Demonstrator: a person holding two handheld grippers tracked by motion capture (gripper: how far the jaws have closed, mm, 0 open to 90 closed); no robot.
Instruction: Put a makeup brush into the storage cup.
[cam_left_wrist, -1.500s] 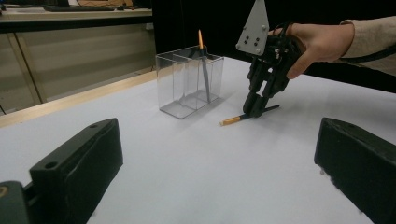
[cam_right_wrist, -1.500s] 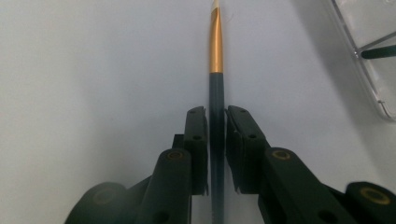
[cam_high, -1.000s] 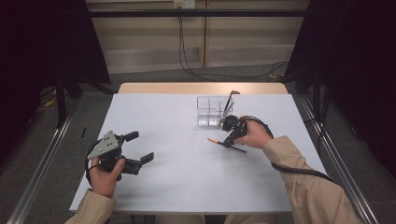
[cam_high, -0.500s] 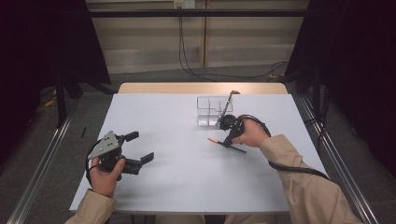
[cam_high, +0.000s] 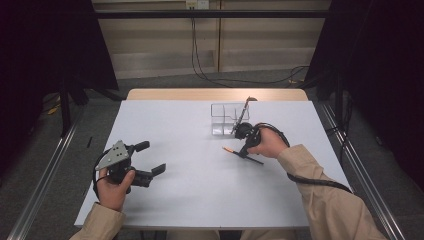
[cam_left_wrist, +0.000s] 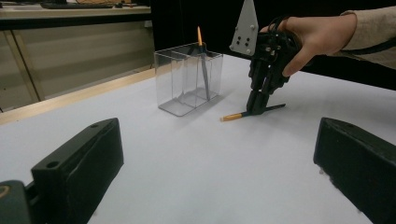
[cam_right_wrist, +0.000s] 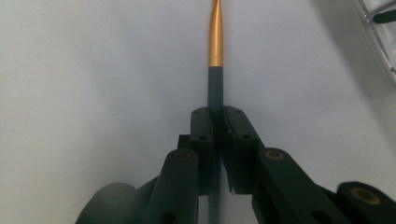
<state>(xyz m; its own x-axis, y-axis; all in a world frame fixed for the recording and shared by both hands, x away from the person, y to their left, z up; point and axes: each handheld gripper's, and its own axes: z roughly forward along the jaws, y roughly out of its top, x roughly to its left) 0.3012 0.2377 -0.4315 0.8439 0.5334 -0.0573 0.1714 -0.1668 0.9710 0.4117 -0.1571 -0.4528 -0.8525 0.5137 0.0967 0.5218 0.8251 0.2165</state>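
**Pinching a pen on the tabletop**

Clamping the dark, orange-tipped pen (cam_right_wrist: 215, 56), the right gripper (cam_high: 243, 149) pins it against the tabletop (cam_high: 200, 200) just before the clear organiser (cam_high: 223, 120) near the far edge. Left gripper (cam_high: 150, 160) gapes wide, empty, near the left edge.

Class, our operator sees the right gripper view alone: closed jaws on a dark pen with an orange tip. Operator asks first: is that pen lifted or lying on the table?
Observer: The pen lies flat on the white table; the right gripper pinches it from above.
Operator: What's nearby?
Observer: A clear divided box stands just beyond, with a second pen upright inside.
Operator: And the other hand?
Observer: The left gripper rests open, apart, at the table's near left.
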